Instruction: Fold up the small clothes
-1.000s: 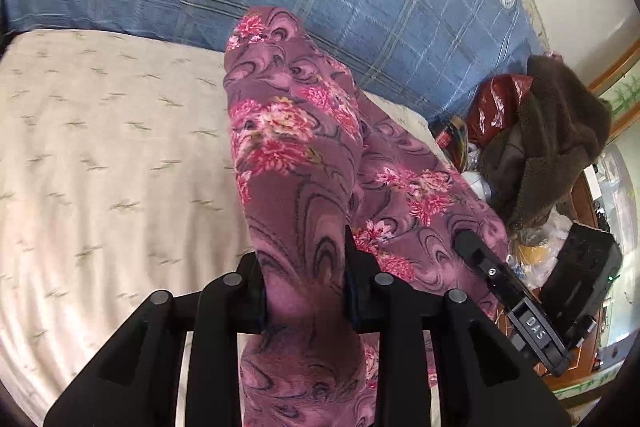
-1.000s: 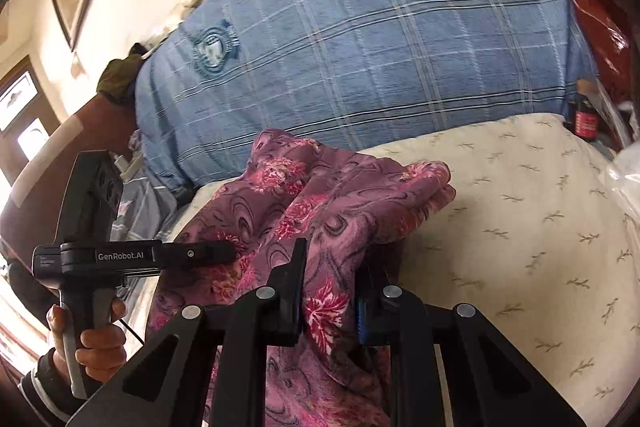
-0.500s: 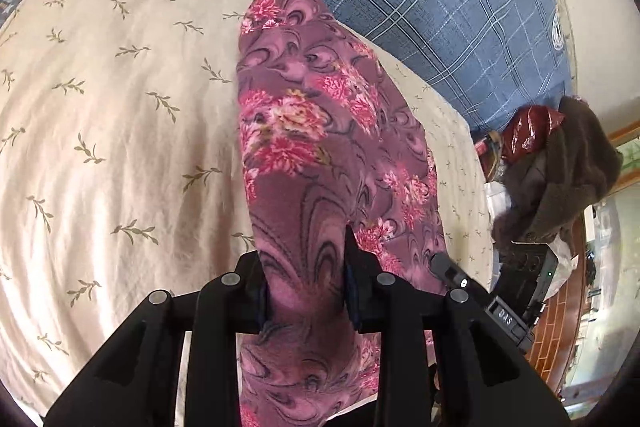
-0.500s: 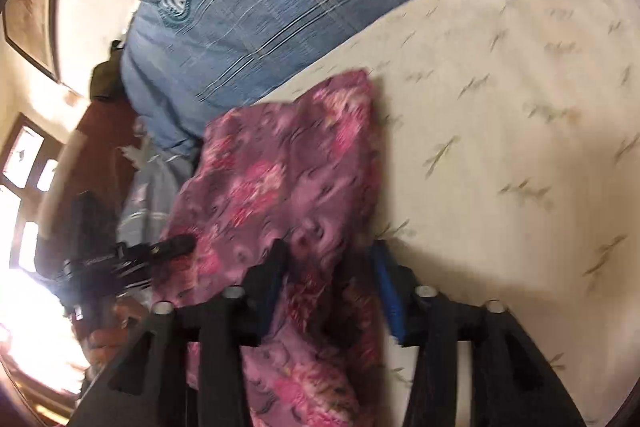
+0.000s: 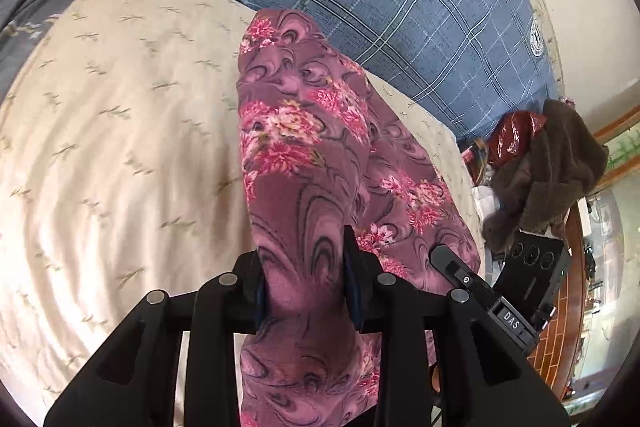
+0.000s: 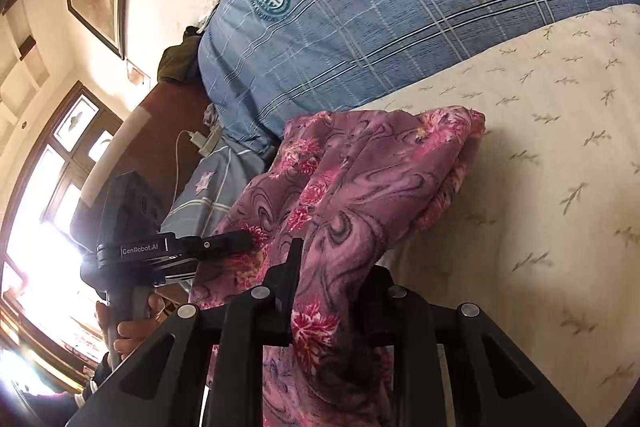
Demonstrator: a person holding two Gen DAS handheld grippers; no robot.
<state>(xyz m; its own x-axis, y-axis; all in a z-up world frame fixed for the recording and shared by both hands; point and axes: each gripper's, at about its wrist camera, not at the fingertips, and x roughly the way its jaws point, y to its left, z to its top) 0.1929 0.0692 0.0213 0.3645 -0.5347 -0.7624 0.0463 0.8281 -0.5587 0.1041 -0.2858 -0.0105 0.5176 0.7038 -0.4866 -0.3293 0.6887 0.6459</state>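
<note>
A purple floral garment (image 5: 304,131) lies folded lengthwise on the cream bedsheet (image 5: 120,147), its far end near the blue plaid quilt. My left gripper (image 5: 304,251) is shut on its near end, with fabric bunched between the pads. In the right wrist view the same garment (image 6: 360,167) drapes from the bed into my right gripper (image 6: 336,259). Its jaws are closing with a fold of the cloth pinched between them, and cloth hides the right pad. The other tool's finger (image 6: 224,243) bites the garment's left edge, with a hand (image 6: 132,323) on the handle.
A big blue plaid quilt (image 5: 400,7) bounds the far side of the sheet. A brown fleecy garment (image 5: 552,167) and a red bag (image 5: 516,135) are piled off the bed's right edge. A charger cable (image 6: 196,139) lies by the headboard, beside a bright window.
Half a second ago the right jaws stood wider with the cloth loose between them; now they are narrow on it. Both grippers came down, and the garment lies flatter on the sheet.
</note>
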